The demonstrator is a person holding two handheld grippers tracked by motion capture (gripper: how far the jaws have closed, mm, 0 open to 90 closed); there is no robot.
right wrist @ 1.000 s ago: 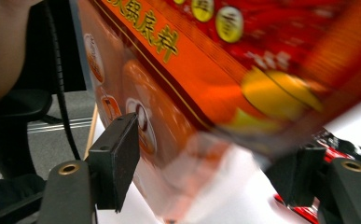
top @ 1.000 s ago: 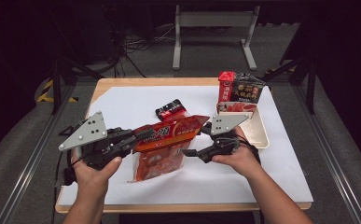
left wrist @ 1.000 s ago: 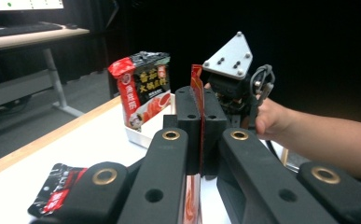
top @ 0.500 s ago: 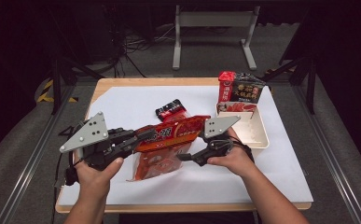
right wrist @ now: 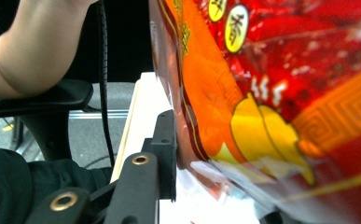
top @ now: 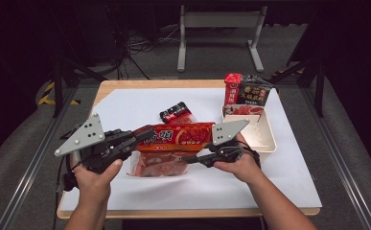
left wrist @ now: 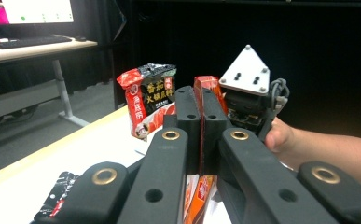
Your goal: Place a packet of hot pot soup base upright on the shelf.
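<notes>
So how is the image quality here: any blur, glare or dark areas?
High view: sharp, white table cover bright, surroundings nearly black. Left gripper view: near jaws soft. Right gripper view: the glossy red-orange plastic snack bag looms close, blurred, with glare streaks low down.

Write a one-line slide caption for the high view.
Two hand-held grippers, left and right, stretch a red snack bag above the white-covered table.
</notes>
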